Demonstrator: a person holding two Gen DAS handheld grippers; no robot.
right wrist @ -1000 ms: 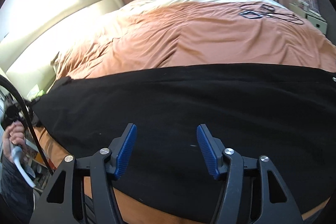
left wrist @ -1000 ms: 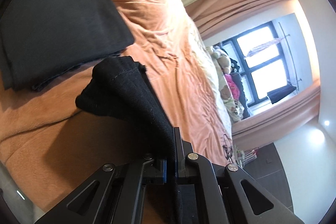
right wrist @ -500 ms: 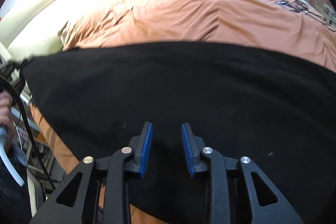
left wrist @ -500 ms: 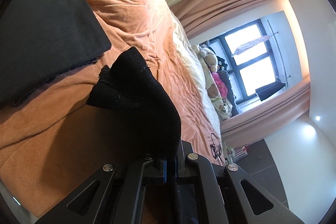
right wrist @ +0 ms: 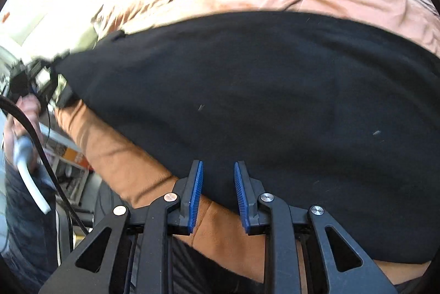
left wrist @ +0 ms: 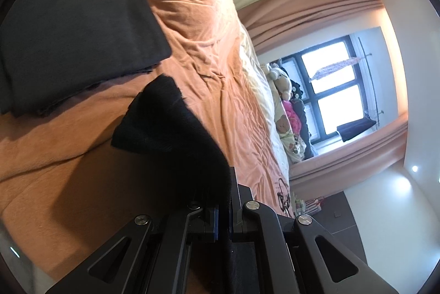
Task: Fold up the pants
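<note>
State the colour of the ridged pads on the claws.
Blue pads, on black arms. They show best in the right wrist view, on either side of the black pants' near edge.

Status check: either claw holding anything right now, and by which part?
Left claw: shut on the black pants, at a corner. Right claw: closing over their near edge, pads not pressing yet.

A: How does the left gripper [left wrist: 223, 214] stand?
B: Its jaws are pressed together on a bunched corner of the black pants [left wrist: 176, 134], which rises in front of it

A: And the right gripper [right wrist: 218, 193]?
B: It points steeply downward, its jaws closing with a gap left between the blue pads [right wrist: 195, 195], the near edge of the pants between them, not visibly pinched
</note>
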